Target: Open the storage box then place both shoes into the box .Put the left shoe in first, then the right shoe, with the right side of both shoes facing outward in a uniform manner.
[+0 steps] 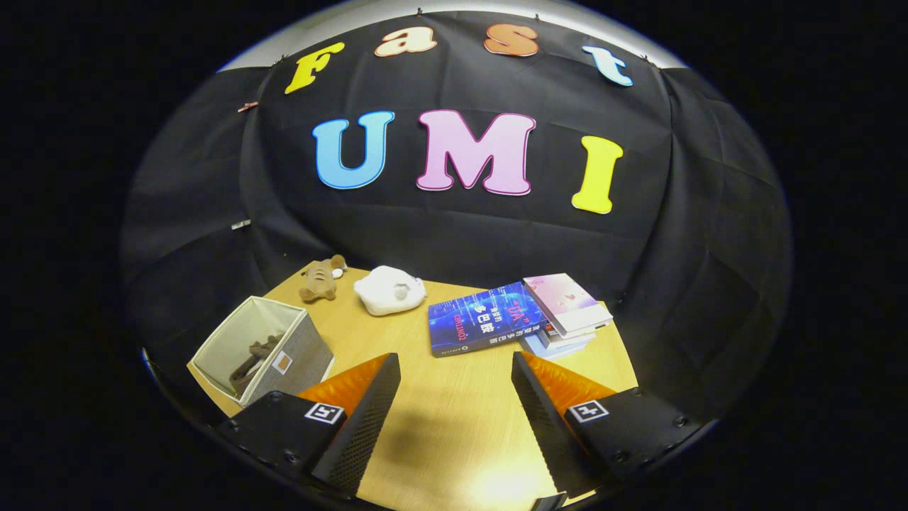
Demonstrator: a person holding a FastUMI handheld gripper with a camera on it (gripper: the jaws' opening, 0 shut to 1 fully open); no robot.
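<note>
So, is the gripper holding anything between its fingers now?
No, the gripper is open and between its fingers lies bare wooden table; the grey fabric box and the books sit beyond them.

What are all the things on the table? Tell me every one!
table: one, light wood, under everything.
storage box: one, grey fabric, open top, beyond the left finger; something dark lies inside, too unclear to name.
brown plush toy: one, at the table's far edge behind the box.
white plush toy: one, beside the brown one.
blue book: one, lying flat, beyond the fingers.
stack of books: one pile, pink-white cover on top, touching the blue book.
fingers: two, spread open over bare table, holding nothing.
</note>
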